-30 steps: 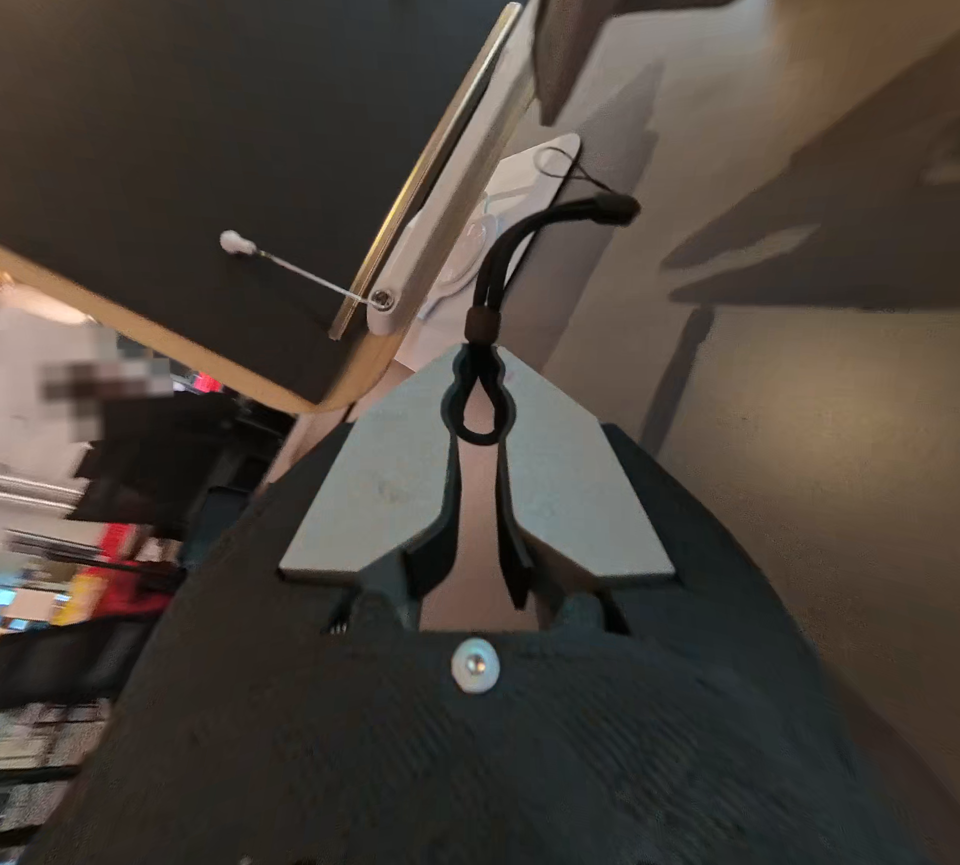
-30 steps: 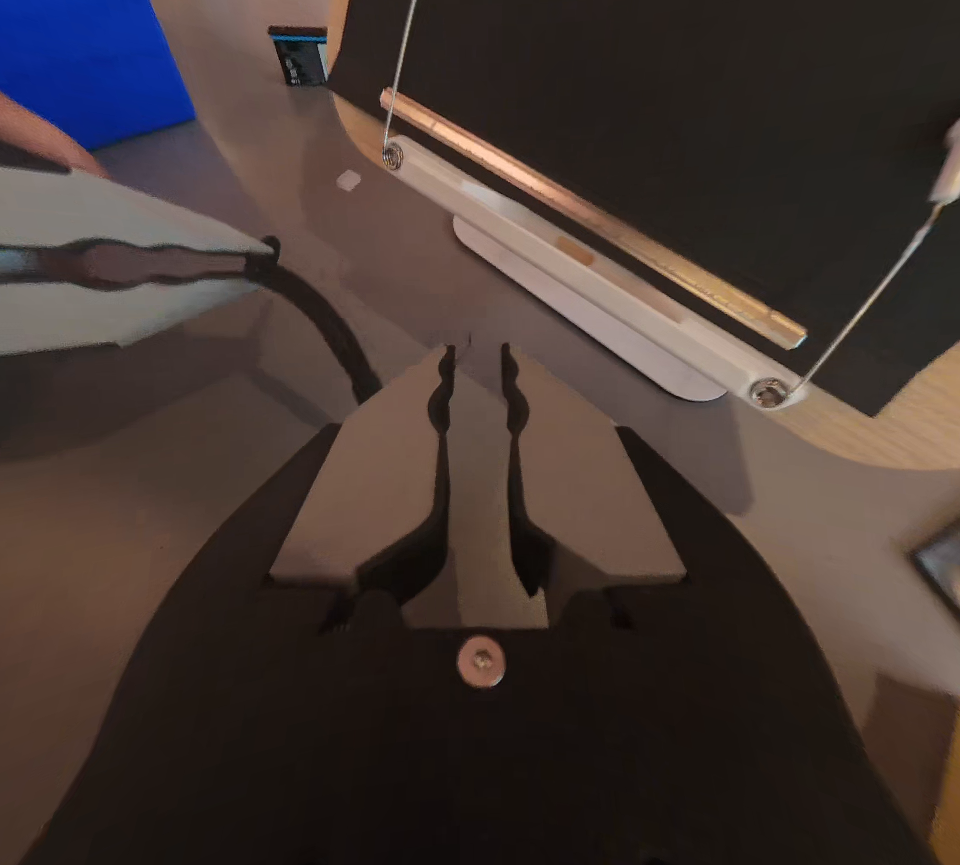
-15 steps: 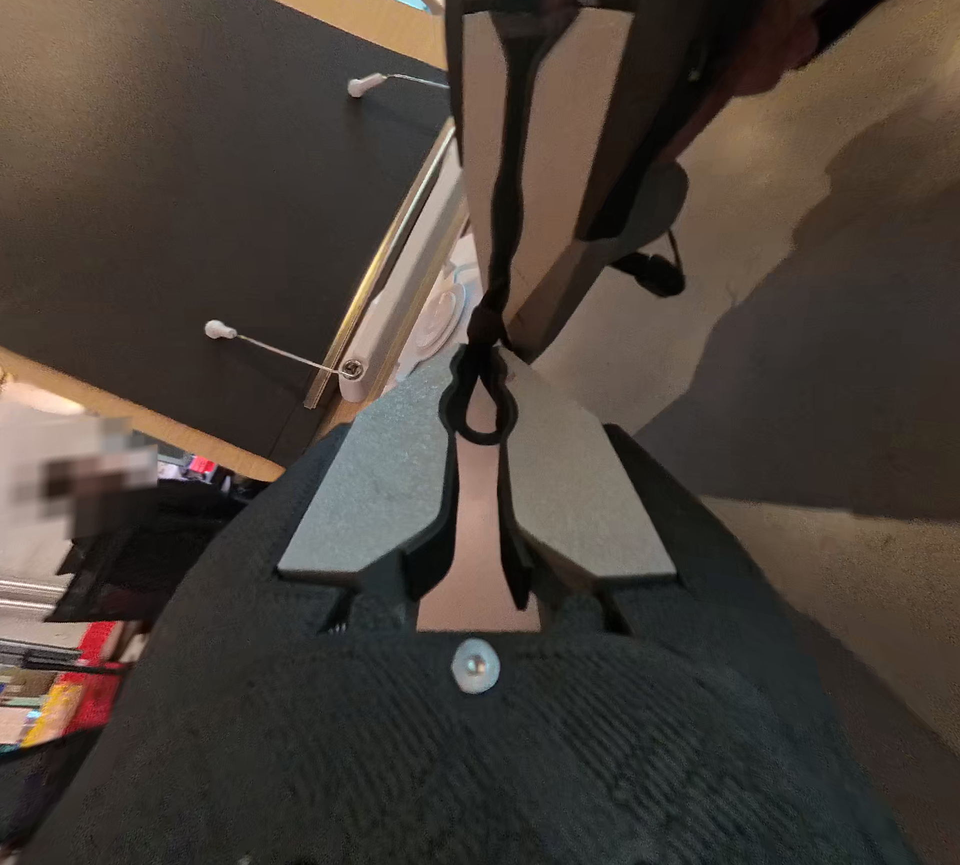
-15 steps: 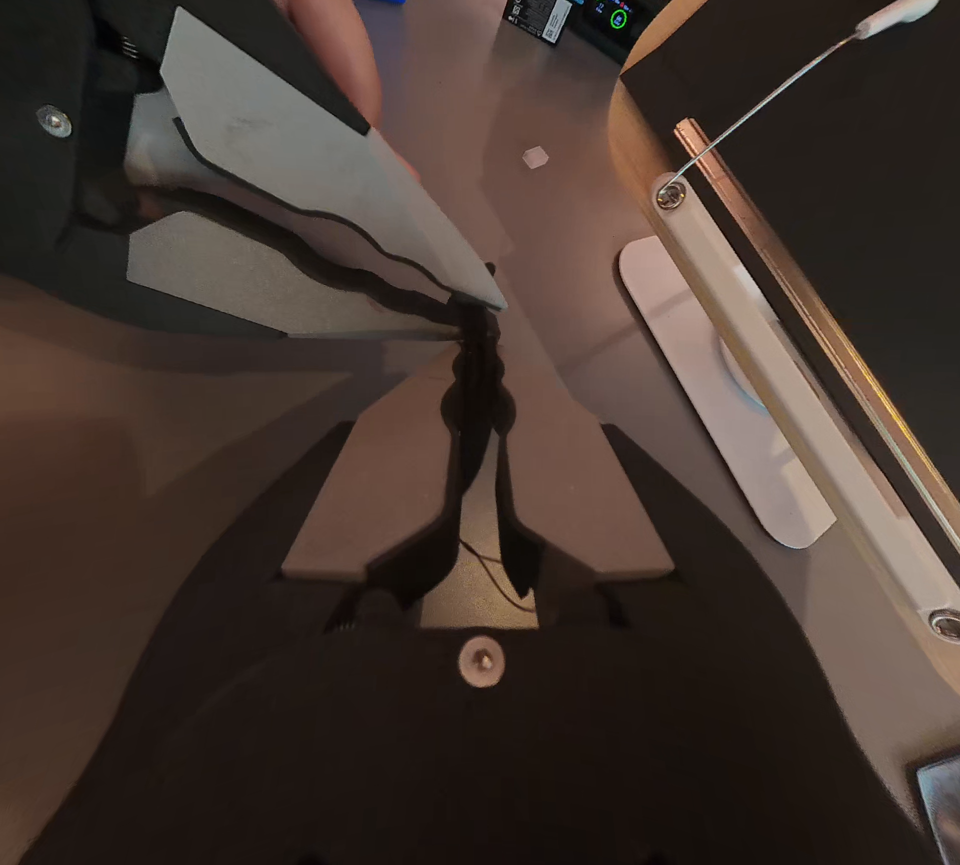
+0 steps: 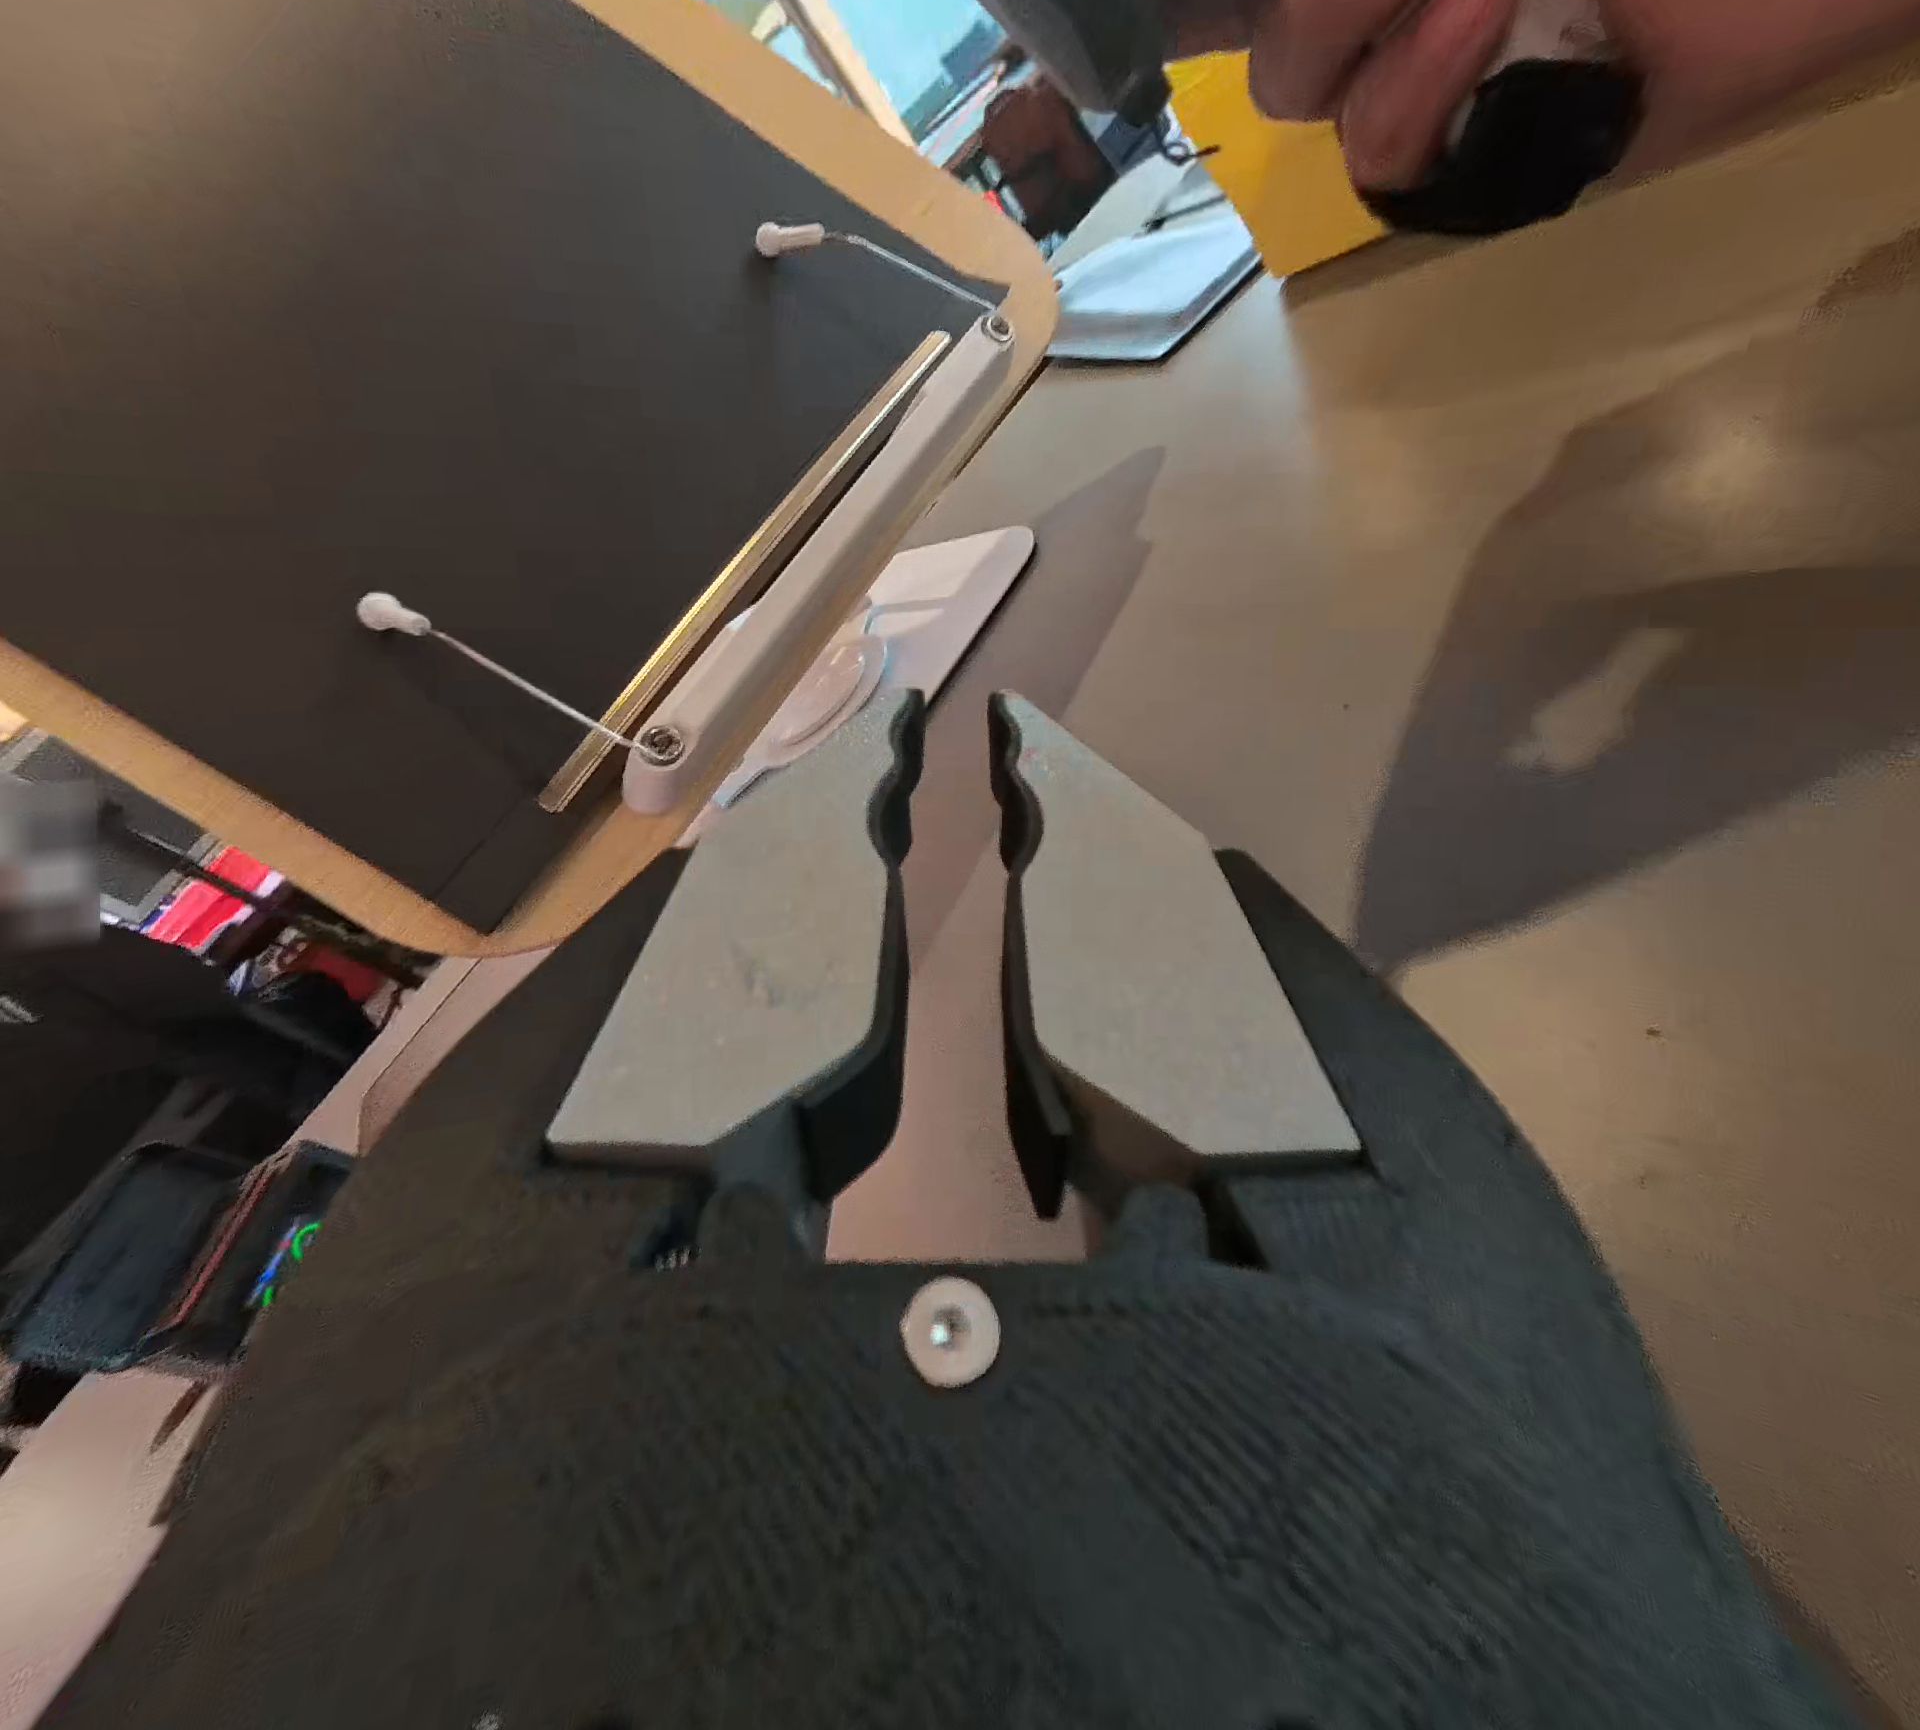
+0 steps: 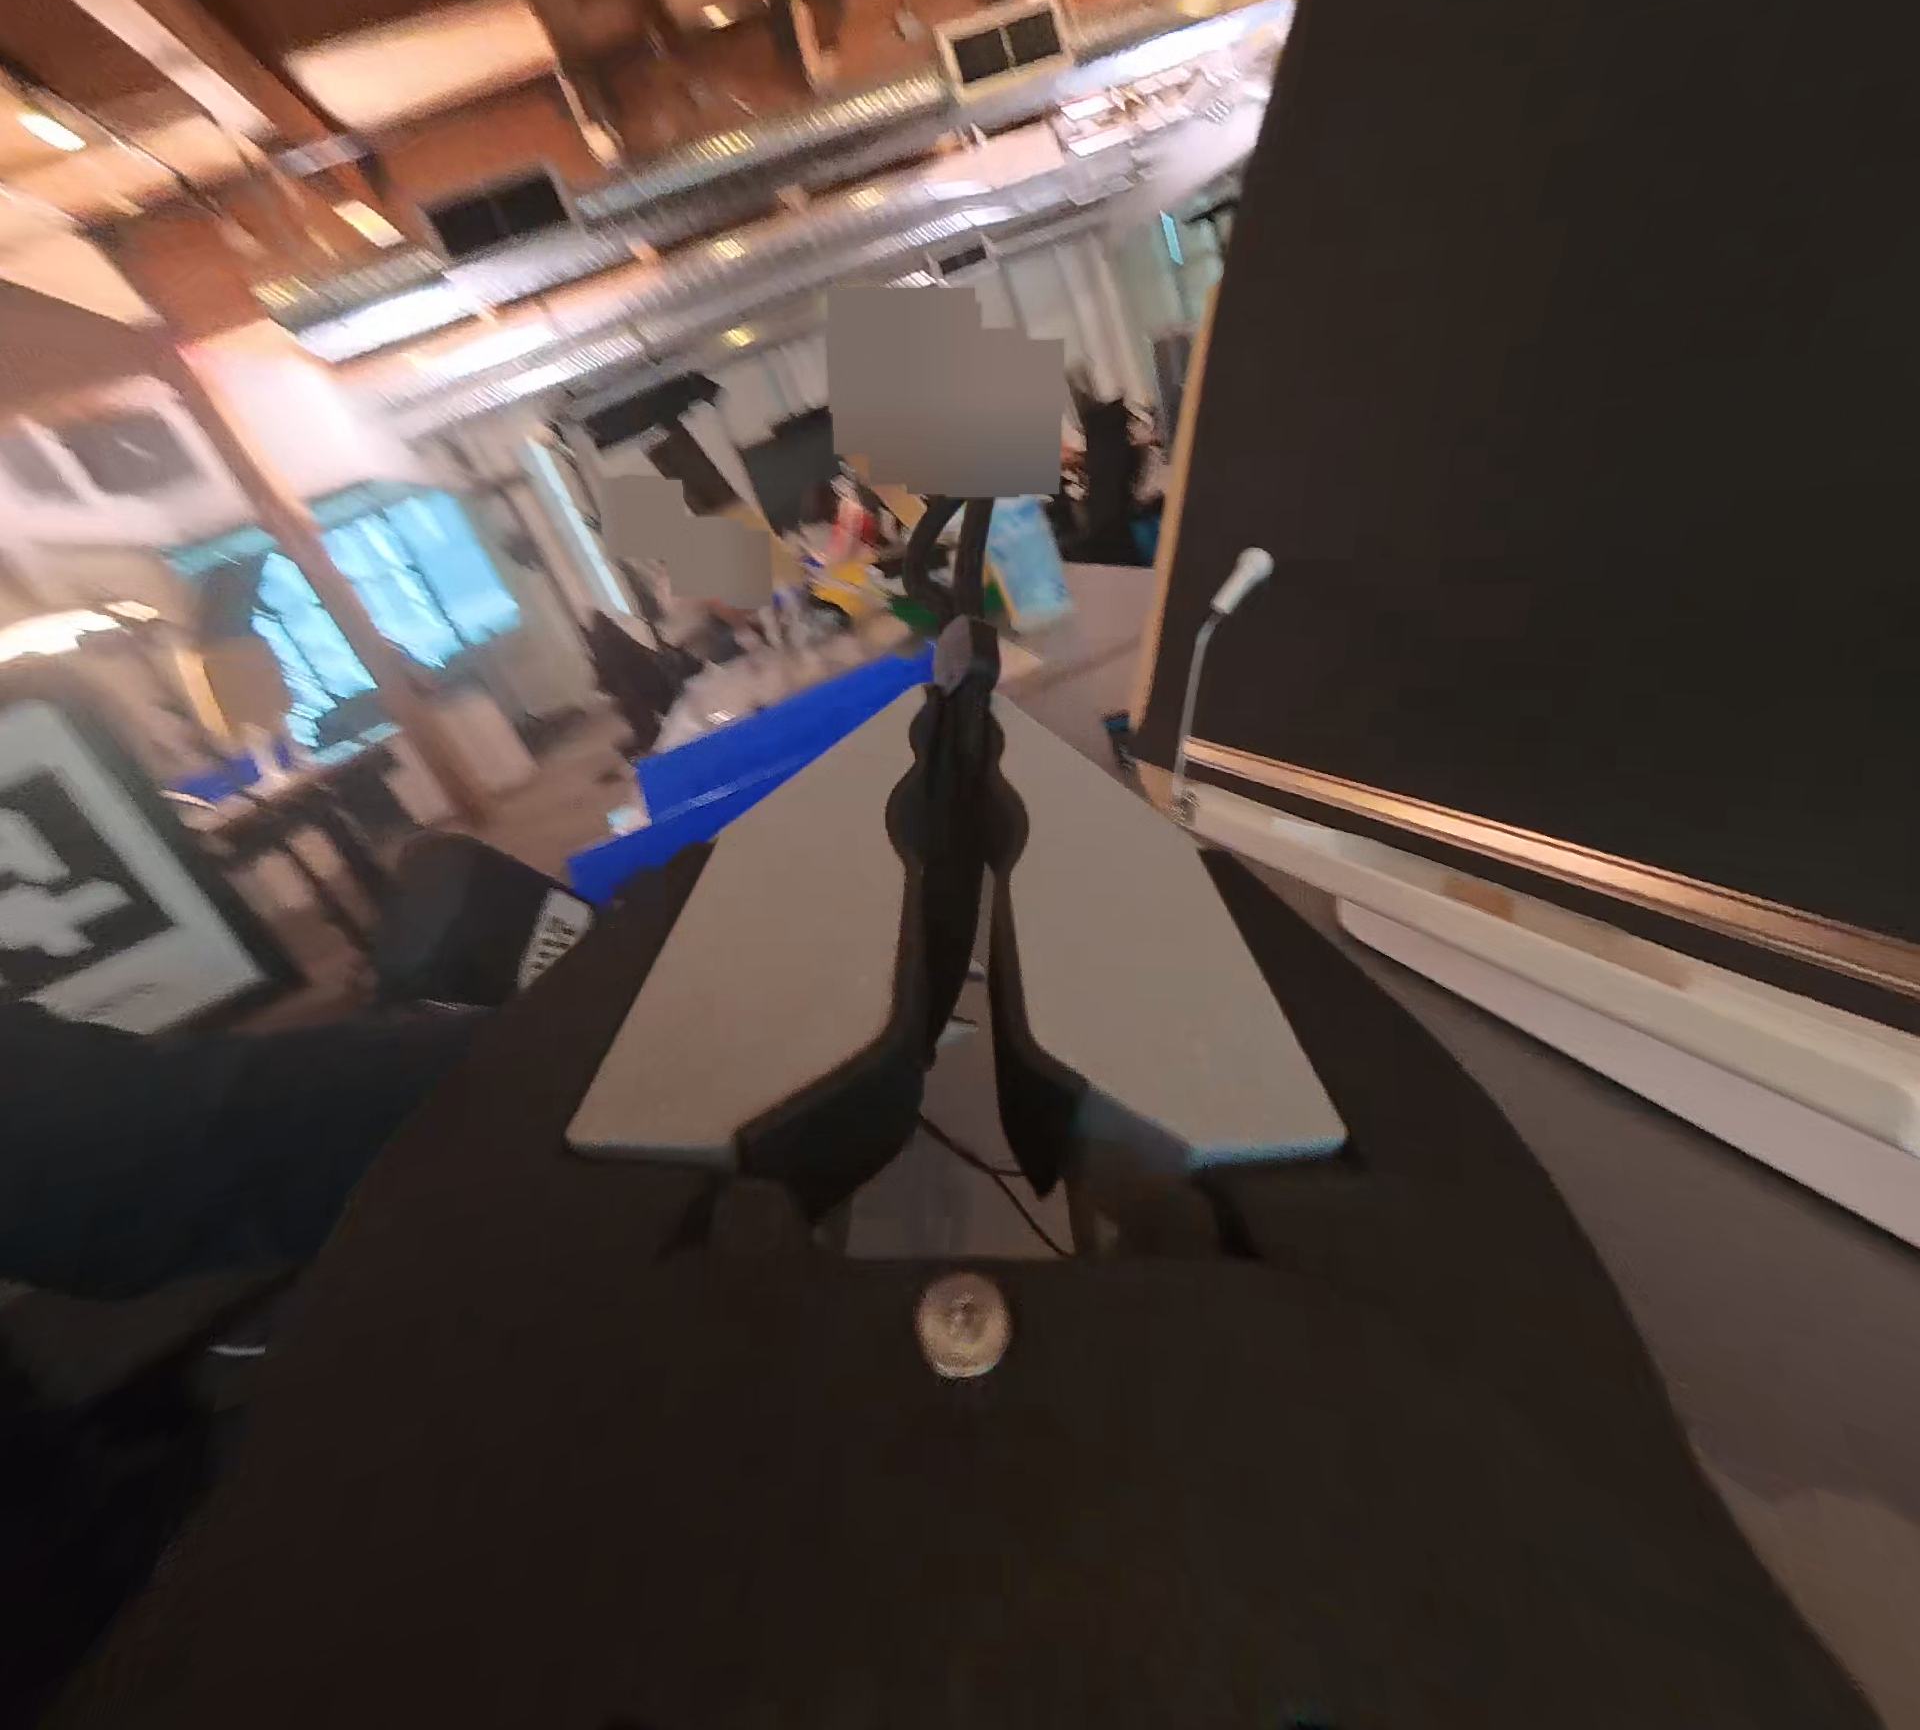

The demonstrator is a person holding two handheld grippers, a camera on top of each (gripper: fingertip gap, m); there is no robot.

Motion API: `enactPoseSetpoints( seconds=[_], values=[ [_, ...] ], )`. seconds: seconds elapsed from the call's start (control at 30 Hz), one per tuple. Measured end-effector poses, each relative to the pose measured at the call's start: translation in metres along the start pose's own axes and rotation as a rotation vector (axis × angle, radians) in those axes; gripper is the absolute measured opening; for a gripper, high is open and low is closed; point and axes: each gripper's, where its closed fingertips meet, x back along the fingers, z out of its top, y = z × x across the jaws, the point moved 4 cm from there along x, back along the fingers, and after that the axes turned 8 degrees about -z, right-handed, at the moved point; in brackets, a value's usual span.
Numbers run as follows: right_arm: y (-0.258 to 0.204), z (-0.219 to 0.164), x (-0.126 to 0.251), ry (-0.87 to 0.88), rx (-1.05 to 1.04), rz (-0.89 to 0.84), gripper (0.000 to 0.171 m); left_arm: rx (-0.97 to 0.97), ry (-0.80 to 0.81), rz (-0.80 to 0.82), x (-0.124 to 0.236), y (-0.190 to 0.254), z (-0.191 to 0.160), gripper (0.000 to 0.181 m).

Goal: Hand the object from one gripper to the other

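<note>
The object is a black cord strap (image 6: 954, 807) with a small sleeve and a loop that stands up past the fingertips. My right gripper (image 6: 961, 714) is shut on it and holds it raised, pointing up and away from the table. A thin thread of the strap trails back between its fingers. My left gripper (image 5: 954, 724) is open and empty, low over the tan table (image 5: 1558, 1161). In the left wrist view, a person's hand (image 5: 1403, 18) on the right gripper's handle shows at the top right. The strap is not visible in that view.
A black board with a wooden rim (image 5: 416, 433) stands tilted on a white stand (image 5: 935, 579) to the left of my left gripper; it shows at the right in the right wrist view (image 6: 1610, 330). A blue bin (image 6: 758, 776) lies behind. A yellow object (image 5: 1278, 174) sits at the far table edge.
The strap has passed from my left gripper to my right. The left gripper has opened and drawn back. The right gripper has closed on the strap and lifted it up and away.
</note>
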Motion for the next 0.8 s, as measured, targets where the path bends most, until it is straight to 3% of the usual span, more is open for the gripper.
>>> enactPoseSetpoints(
  seconds=[0.17,0.27,0.37,0.43,0.57,0.67,0.8],
  values=[
    [-0.017,0.008,0.005,0.056,-0.130,0.235,0.000,-0.023,0.015,0.054,0.003,-0.006,0.002,0.007],
    [-0.024,0.007,0.003,0.058,-0.309,0.375,0.001,-0.076,0.035,0.107,0.007,-0.010,0.009,0.008],
    [-0.032,-0.005,-0.007,-0.033,-0.418,0.447,0.000,-0.143,0.046,0.109,0.009,-0.006,0.016,0.020],
    [-0.039,-0.006,-0.011,0.000,-0.439,0.483,0.000,-0.178,0.085,0.086,0.010,0.002,0.025,0.027],
    [-0.044,-0.018,-0.021,-0.002,-0.472,0.490,0.001,-0.187,0.198,0.000,0.014,0.023,0.045,0.030],
    [-0.044,-0.036,-0.032,-0.067,-0.359,0.390,0.000,-0.159,0.273,-0.030,0.020,0.030,0.058,0.028],
    [-0.049,-0.042,-0.037,-0.064,-0.262,0.337,0.000,-0.168,0.250,-0.027,0.019,0.031,0.058,0.027]
  ],
)
